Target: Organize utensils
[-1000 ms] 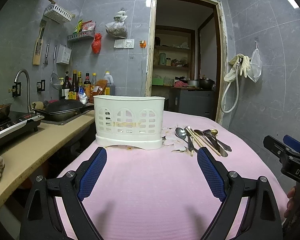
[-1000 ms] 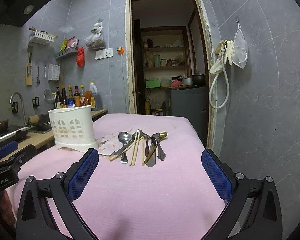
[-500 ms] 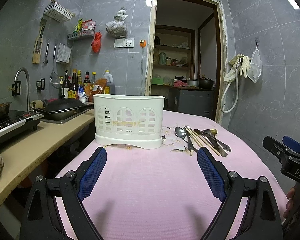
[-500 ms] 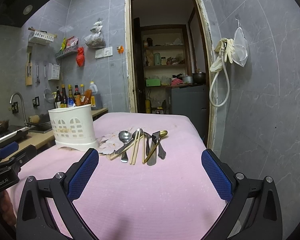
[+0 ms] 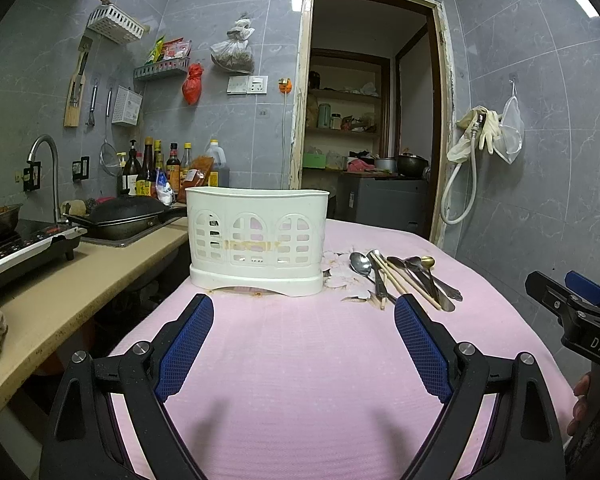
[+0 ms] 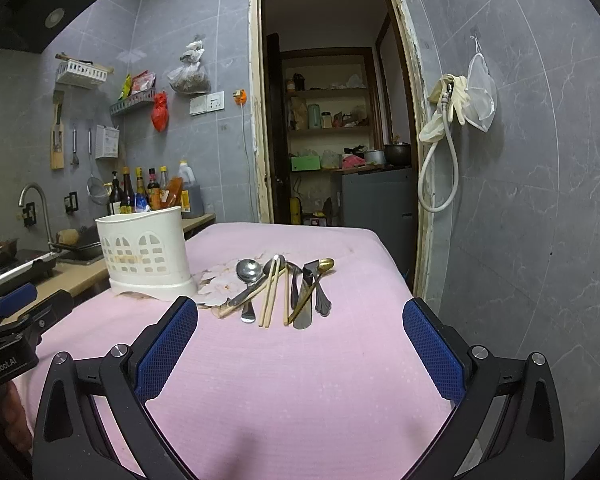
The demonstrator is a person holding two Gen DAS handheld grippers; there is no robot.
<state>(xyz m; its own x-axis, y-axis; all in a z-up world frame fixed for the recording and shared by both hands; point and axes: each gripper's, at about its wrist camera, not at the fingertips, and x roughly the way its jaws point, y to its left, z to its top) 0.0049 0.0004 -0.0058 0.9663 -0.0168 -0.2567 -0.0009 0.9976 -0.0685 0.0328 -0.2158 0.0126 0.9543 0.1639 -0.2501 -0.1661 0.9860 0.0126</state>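
Nearest, the left hand-held gripper (image 5: 304, 320) and right hand-held gripper (image 6: 300, 320) hover spread wide, holding nothing, over the pink tabletop (image 6: 300, 380). Beyond, at frame centre, utensils (image 6: 284, 288) lie bunched beside the white holder (image 6: 146, 260).

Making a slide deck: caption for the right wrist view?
Open right gripper faces loose utensils beside an empty-looking white caddy on a pink tablecloth.

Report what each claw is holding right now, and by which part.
Nothing is held. The left claw and the right claw are both open and empty above the pink tablecloth.
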